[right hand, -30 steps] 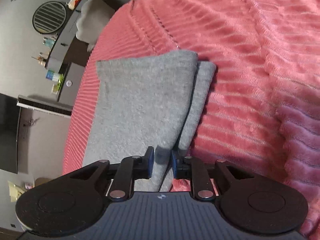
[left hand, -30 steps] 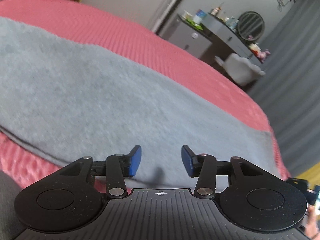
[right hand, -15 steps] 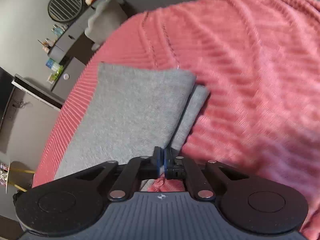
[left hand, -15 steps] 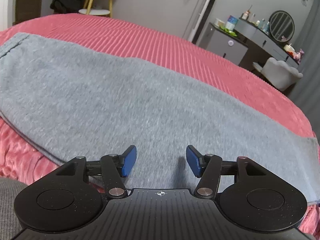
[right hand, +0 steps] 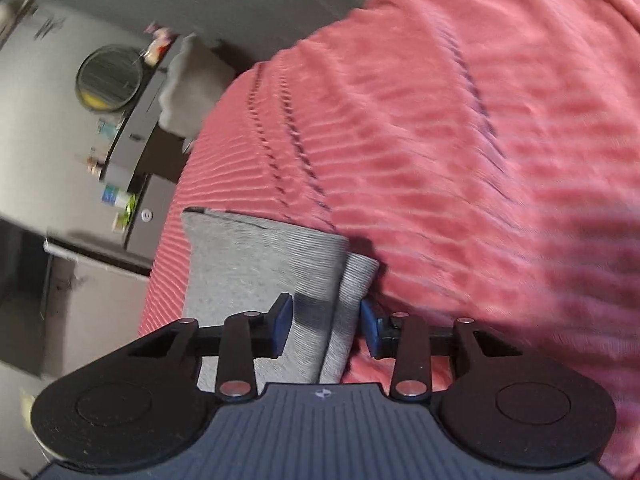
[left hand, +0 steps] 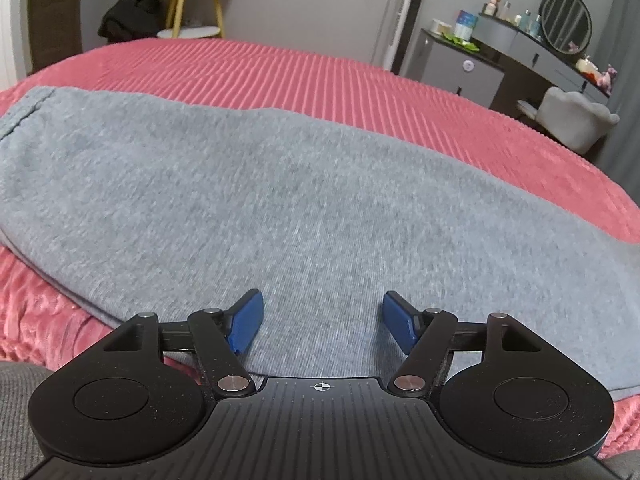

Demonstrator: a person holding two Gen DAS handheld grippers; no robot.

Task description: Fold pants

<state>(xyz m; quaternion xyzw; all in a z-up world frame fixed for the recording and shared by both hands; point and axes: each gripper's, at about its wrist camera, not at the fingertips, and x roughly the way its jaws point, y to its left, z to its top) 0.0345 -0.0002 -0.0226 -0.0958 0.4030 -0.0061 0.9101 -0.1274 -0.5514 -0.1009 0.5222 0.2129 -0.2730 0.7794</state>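
Left wrist view: my left tongs (left hand: 322, 322) hang with jaws spread wide, holding nothing, low over the gray pants (left hand: 280, 208) lying flat across the red bedspread (left hand: 360, 80).

Right wrist view: my right tongs (right hand: 324, 326) are parted, straddling the stacked leg cuffs (right hand: 280, 256), gripping nothing.

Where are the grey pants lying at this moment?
The grey pants lie flat across the pink bedspread, filling the left wrist view under the open left gripper; the open right gripper straddles their folded edge.
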